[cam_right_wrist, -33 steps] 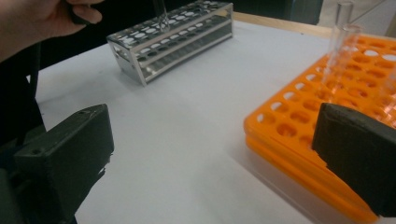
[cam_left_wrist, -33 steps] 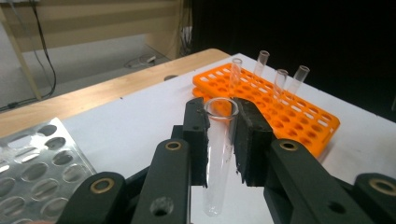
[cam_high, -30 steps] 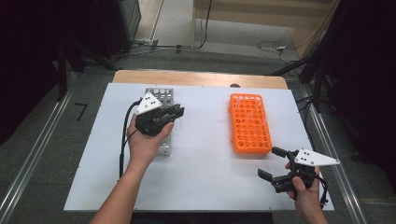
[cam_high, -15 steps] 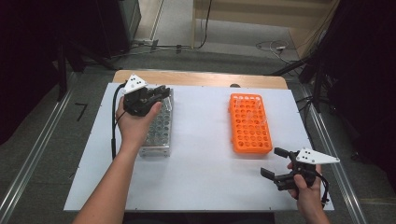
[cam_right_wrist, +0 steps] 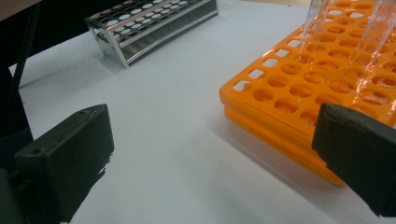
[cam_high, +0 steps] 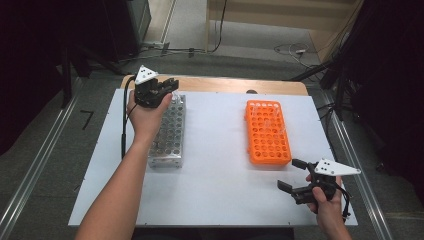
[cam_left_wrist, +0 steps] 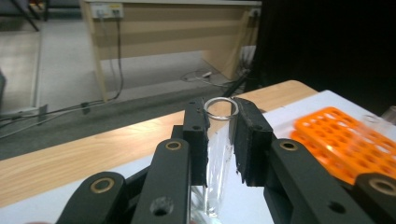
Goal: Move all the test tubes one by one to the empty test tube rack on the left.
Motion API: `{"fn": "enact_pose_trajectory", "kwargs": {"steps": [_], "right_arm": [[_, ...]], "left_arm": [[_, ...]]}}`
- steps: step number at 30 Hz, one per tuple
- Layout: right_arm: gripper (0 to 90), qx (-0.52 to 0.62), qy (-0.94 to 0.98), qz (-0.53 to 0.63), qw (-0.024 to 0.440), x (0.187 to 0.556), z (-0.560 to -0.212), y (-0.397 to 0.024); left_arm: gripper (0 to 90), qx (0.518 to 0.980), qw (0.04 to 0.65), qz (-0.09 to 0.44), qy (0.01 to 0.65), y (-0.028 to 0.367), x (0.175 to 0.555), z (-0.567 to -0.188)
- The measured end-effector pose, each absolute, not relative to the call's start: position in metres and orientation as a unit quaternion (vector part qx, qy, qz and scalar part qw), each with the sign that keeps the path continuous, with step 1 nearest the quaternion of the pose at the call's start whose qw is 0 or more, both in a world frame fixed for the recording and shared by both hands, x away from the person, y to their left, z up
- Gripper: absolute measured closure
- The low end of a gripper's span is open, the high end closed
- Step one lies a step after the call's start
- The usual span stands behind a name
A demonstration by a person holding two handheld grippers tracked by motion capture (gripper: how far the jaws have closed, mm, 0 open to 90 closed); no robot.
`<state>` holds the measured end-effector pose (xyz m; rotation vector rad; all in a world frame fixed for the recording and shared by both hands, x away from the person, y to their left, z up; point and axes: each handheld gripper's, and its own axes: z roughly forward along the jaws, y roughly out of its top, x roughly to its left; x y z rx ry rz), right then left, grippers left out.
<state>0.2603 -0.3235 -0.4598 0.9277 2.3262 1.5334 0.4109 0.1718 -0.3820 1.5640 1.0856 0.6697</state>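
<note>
A clear test tube (cam_left_wrist: 218,158) stands upright between the jaws of my left gripper (cam_left_wrist: 219,109), which is shut on it just below its rim. In the high view this left gripper (cam_high: 167,87) is over the far end of the metal tube rack (cam_high: 170,135). The tube's lower end is hidden. Near the table's front right, my right gripper (cam_high: 289,174) is open and holds nothing. It sits just in front of the orange rack (cam_high: 267,132). In the right gripper view, the right gripper (cam_right_wrist: 212,149) faces the orange rack (cam_right_wrist: 299,93), where two clear tubes (cam_right_wrist: 317,23) stand.
The white table top (cam_high: 220,165) lies bare between the two racks. A wooden strip (cam_high: 225,85) runs along its far edge. The left gripper's black cable (cam_high: 124,120) hangs beside the forearm. The metal rack (cam_right_wrist: 149,25) appears far off in the right gripper view.
My left gripper has moved from the middle of the metal rack away to its far end. The right gripper has hardly shifted.
</note>
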Motion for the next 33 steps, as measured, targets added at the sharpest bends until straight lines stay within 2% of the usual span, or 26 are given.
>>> {"fn": "enact_pose_trajectory", "kwargs": {"steps": [15,33], "right_arm": [[0.0,0.316,0.787,0.521,0.097,0.263,-0.463,-0.324],[0.0,0.314,0.788,0.522,0.094,0.264,-0.464,-0.324]], "left_arm": [[76.8,0.623,0.535,0.265,0.506,0.181,0.456,-0.408],[76.7,0.671,0.479,0.264,0.501,0.160,0.467,-0.425]]}}
